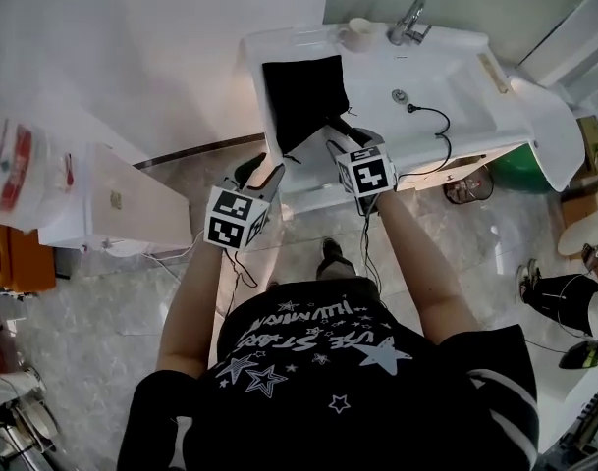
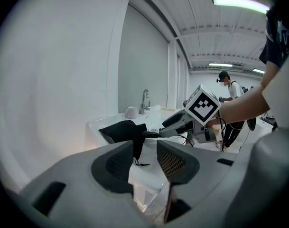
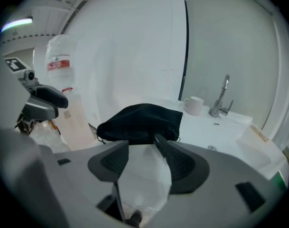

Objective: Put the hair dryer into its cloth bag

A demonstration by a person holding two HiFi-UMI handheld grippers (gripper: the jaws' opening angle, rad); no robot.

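The black cloth bag [image 1: 300, 94] lies on the left end of the white washbasin [image 1: 515, 96] with its near corner at the front rim, so a nudge could, I judge, tip it over the edge. The hair dryer [image 1: 340, 126] looks mostly inside. Its dark end still pokes from the undrawn mouth and its cord [image 1: 442, 135] trails loose across the basin, where a snag might drag it out. The left gripper [image 2: 145, 151] and right gripper [image 3: 142, 151] are both released and empty just short of the bag, restraining nothing.
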